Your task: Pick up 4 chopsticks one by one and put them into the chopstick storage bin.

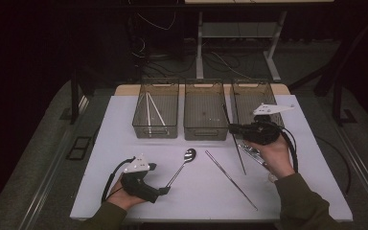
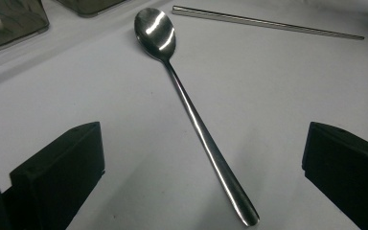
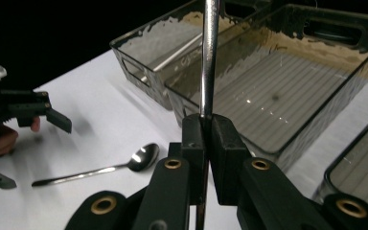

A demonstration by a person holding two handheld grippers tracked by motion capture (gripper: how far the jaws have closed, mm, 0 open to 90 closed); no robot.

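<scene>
Beside three bins (image 1: pixel 205 115), right tongs (image 3: pixel 205 129) clamping a chopstick (image 3: pixel 209 52); left tongs (image 2: pixel 201 177) wide around spoon (image 2: pixel 191 110).

White table, three bins, loose cutlery

The table (image 1: pixel 124 191) has a white top. Three clear bins stand side by side along its far edge: the left bin (image 1: pixel 155 128), the middle bin (image 1: pixel 205 132) and the right bin (image 1: pixel 249 91). In front of them a spoon (image 1: pixel 183 165) lies flat with its bowl toward the bins. A metal chopstick (image 1: pixel 230 178) lies slantwise to its right, well apart. A flat metal piece (image 1: pixel 250 152) lies further right; what it is cannot be told.
</scene>
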